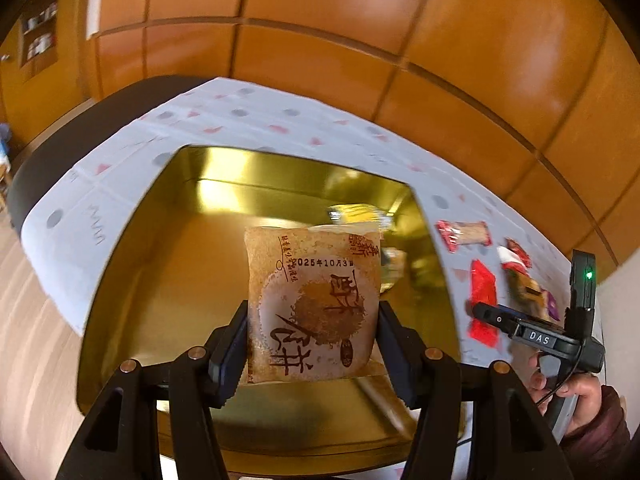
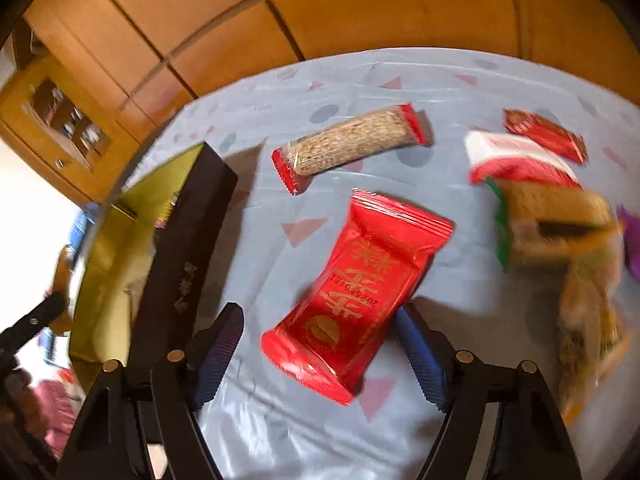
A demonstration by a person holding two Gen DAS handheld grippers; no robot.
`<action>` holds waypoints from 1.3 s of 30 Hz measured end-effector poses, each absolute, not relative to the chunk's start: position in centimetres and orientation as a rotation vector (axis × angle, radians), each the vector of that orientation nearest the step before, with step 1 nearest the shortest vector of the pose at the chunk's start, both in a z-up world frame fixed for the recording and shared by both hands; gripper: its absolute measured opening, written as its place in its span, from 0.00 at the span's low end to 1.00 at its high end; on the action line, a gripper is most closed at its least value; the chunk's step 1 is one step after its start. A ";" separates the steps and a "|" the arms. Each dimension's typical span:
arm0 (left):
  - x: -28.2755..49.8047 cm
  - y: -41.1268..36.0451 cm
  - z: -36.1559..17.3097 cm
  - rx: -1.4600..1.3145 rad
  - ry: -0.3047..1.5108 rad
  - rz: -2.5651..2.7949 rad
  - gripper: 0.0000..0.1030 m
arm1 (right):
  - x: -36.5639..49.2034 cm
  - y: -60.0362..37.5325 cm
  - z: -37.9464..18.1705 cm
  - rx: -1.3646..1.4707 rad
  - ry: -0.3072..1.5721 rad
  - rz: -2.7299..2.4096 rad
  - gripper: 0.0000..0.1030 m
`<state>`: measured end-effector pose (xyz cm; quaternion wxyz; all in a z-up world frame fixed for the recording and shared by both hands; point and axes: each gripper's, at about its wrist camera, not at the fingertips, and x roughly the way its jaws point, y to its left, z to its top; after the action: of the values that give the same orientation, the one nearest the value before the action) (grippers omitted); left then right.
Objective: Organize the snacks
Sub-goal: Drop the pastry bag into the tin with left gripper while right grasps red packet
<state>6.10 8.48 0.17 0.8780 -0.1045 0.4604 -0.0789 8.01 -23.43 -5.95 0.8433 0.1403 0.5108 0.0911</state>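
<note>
My left gripper (image 1: 312,320) is shut on a brown pastry packet (image 1: 312,288) printed with dark characters. It holds the packet upright over the open gold tin (image 1: 160,248). A yellow packet (image 1: 356,213) lies in the tin's far right corner. My right gripper (image 2: 320,312) stands open over a red packet (image 2: 360,272) that lies flat on the tablecloth. That packet is between the fingers. The right pad is at its edge and the left pad is clear of it. The tin's dark outer wall (image 2: 180,248) is just left of this gripper.
A sesame bar with red ends (image 2: 352,140) lies beyond the red packet. A pile of snacks sits to the right: a white-and-red packet (image 2: 516,156), a red one (image 2: 544,132), a brown cracker pack (image 2: 560,216). The patterned cloth (image 2: 280,420) covers the table; wooden cabinets (image 1: 320,40) stand behind.
</note>
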 end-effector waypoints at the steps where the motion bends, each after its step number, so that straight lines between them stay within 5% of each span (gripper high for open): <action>1: 6.3 9.1 -0.1 -0.238 0.968 -0.154 0.58 | 8.4 -22.8 -6.1 0.263 1.088 0.184 0.78; 5: 7.4 10.5 -1.2 -0.280 1.004 -0.109 0.58 | 9.4 -21.1 -6.7 0.134 1.107 0.138 0.73; 10: 9.8 10.4 -2.1 -0.275 1.052 -0.097 0.58 | 8.9 -21.2 -6.5 0.059 1.090 0.108 0.50; 39: 18.5 5.0 -5.1 -0.136 1.132 -0.115 0.62 | 7.3 -23.0 -6.6 0.126 1.034 0.177 0.49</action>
<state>18.47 5.00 -5.10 0.8402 -0.0643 0.5357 -0.0544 7.27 -22.98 -6.58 0.8637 0.0603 0.4933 0.0843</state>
